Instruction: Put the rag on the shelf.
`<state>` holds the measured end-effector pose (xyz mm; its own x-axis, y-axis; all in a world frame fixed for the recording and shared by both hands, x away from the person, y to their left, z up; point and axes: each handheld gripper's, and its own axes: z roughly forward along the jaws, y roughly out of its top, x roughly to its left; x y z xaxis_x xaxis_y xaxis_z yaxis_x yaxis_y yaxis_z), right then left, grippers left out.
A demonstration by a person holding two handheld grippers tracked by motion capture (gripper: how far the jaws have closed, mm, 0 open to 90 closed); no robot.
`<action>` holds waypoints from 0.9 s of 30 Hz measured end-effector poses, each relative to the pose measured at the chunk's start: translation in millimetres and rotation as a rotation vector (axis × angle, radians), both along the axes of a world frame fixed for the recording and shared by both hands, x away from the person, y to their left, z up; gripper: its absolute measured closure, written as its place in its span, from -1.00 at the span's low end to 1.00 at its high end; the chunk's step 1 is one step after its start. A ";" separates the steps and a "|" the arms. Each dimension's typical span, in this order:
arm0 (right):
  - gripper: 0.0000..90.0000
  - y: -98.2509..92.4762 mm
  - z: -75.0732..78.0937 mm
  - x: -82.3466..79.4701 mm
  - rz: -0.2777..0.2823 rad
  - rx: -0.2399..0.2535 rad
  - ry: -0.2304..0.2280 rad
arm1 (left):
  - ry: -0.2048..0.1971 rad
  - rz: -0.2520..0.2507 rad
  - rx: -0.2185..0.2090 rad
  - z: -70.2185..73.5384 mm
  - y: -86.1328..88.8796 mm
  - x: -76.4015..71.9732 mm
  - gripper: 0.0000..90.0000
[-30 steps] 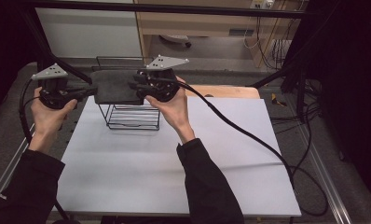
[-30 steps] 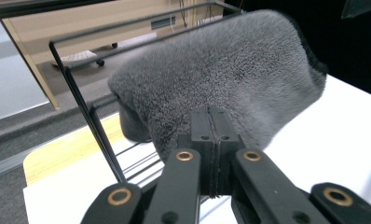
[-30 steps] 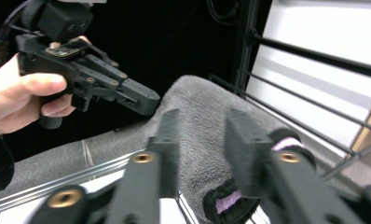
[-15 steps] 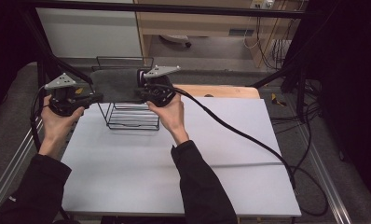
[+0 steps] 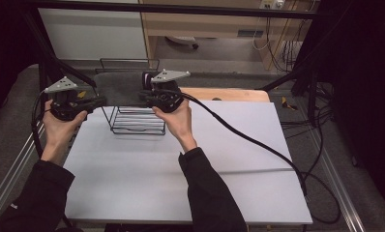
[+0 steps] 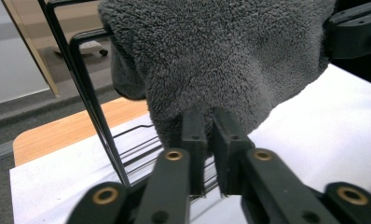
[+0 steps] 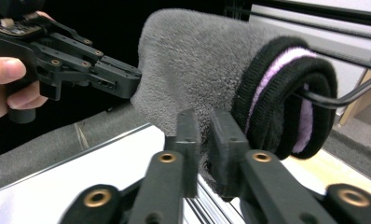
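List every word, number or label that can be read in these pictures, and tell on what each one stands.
No text can be read.
The label strip on the wooden furniture behind the table is too blurred to read.
The grey towel, the wire rack and both grippers carry no writing.

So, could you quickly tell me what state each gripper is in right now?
Left gripper: closed on the grey towel.
Right gripper: closed on the same towel's other end.

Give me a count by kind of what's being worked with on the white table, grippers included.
Grey towels: 1
Black wire racks: 1
Hand-held grippers: 2, left gripper and right gripper, each shut on the towel
Total: 4
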<state>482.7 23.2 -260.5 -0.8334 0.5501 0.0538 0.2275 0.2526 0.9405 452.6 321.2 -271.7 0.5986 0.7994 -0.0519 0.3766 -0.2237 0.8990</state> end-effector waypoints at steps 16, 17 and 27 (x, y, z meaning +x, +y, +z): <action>-0.14 -35.8 24.4 -19.7 -0.028 0.030 0.004 | 0.022 0.018 0.058 -3.6 1.9 -22.8 -0.11; -0.17 -39.6 24.3 -20.5 -0.031 0.032 0.012 | 0.023 0.019 0.057 -4.7 1.2 -23.9 -0.16; -0.64 -83.6 16.7 -31.8 -0.052 0.025 0.036 | 0.030 0.005 0.052 -17.0 -6.5 -33.6 -0.55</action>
<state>450.9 -60.4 -243.8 -0.8008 0.5909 0.0980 0.2740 0.2158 0.9372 419.1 314.7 -288.7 0.5931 0.8046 -0.0277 0.4046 -0.2680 0.8744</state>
